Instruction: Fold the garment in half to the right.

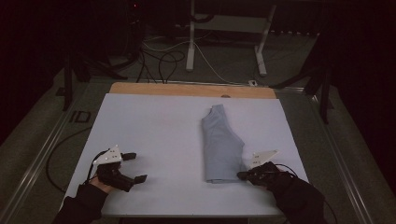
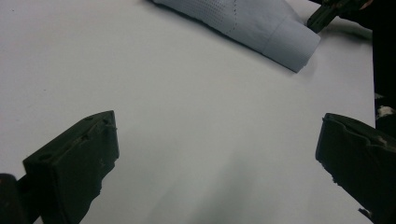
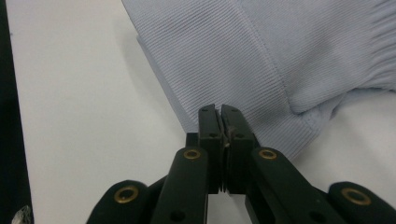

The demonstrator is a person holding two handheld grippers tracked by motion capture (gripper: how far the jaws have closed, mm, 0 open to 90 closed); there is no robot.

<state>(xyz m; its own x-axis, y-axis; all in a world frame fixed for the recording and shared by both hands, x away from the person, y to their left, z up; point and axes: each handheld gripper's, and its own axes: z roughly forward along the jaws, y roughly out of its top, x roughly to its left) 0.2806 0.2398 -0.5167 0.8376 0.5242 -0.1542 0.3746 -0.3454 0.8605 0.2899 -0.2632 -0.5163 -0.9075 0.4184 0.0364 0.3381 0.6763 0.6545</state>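
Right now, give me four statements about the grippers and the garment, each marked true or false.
1. The left gripper has its jaws wide apart. True.
2. The right gripper is wide open. False: its jaws are pressed together at the ribbed hem.
3. The folded light blue garment lies on the white table sheet. True.
4. The left gripper rests on the garment. False: it sits apart from it, over bare sheet.
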